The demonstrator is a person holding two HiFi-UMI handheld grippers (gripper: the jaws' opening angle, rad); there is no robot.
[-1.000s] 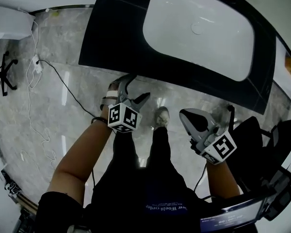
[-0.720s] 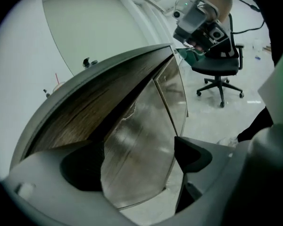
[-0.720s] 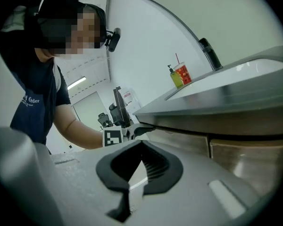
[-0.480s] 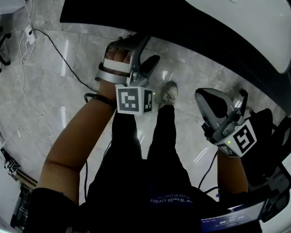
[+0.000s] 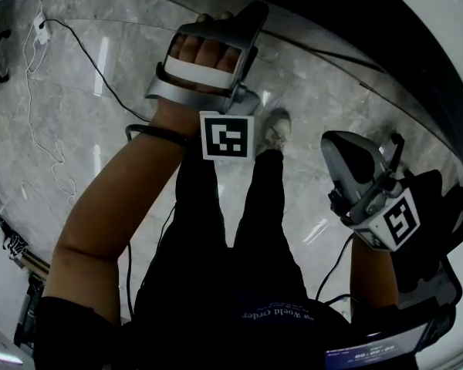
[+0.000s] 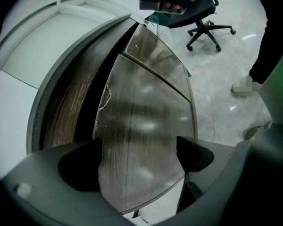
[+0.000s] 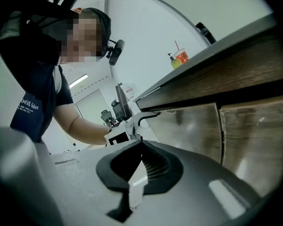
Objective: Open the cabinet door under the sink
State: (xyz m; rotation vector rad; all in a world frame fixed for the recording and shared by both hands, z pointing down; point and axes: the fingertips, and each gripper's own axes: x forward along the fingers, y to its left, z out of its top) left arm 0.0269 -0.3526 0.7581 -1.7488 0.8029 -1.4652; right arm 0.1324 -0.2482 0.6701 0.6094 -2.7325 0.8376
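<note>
Over the last second the left gripper (image 5: 251, 18) has rolled and moved in to the cabinet front below the sink (image 5: 447, 21). Its jaws have just been opening and now stand wide apart. In the left gripper view the door (image 6: 146, 126) lies just ahead of the jaws. The door's chipped edge and a dark gap sit beside one jaw, and neither pad touches the door. The door does not appear swung out yet. This is probably the approach; the open jaws would next need to close on the door's edge. The right gripper (image 5: 355, 160) hangs apart from the door, jaws closed and empty.
</note>
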